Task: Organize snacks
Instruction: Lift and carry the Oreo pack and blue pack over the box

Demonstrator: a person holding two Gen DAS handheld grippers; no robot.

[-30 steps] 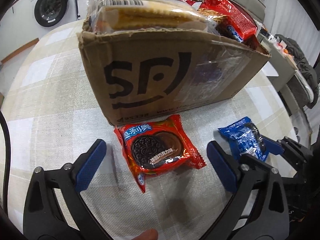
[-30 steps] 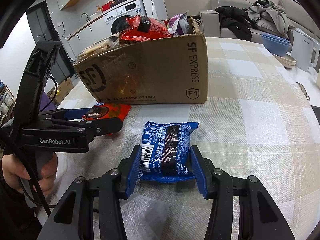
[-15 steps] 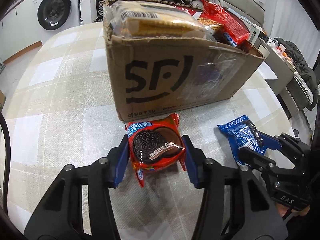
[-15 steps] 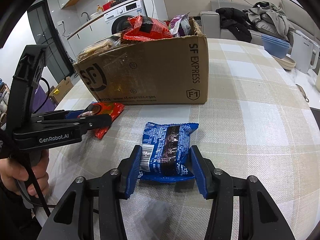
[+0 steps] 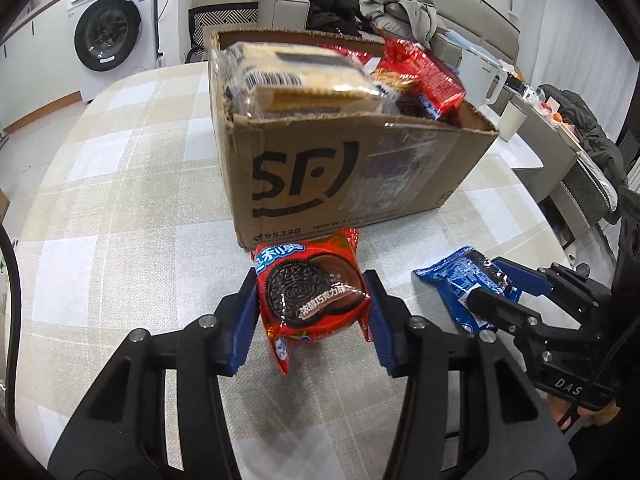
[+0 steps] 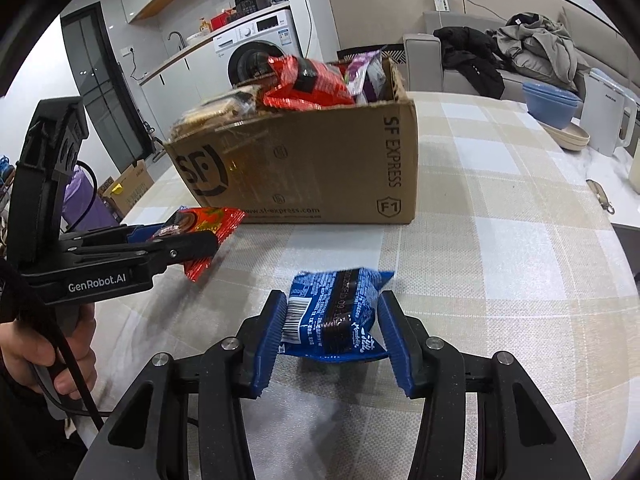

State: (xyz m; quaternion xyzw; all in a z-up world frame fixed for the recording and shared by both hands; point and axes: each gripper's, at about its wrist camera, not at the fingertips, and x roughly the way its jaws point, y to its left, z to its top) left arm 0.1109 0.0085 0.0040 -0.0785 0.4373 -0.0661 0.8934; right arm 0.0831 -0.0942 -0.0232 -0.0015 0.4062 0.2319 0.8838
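We are at the pick-up step: both packets are gripped and next need lifting over the rim of the cardboard box [image 5: 360, 168] on the desk [image 5: 120, 200]. The left gripper [image 5: 310, 312] pinches the red cookie packet [image 5: 310, 292]; the right gripper [image 6: 332, 332] pinches the blue cookie packet [image 6: 332, 316].

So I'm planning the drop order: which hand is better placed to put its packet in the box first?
Left, probably: the left gripper holds the red packet right beside the cardboard box.
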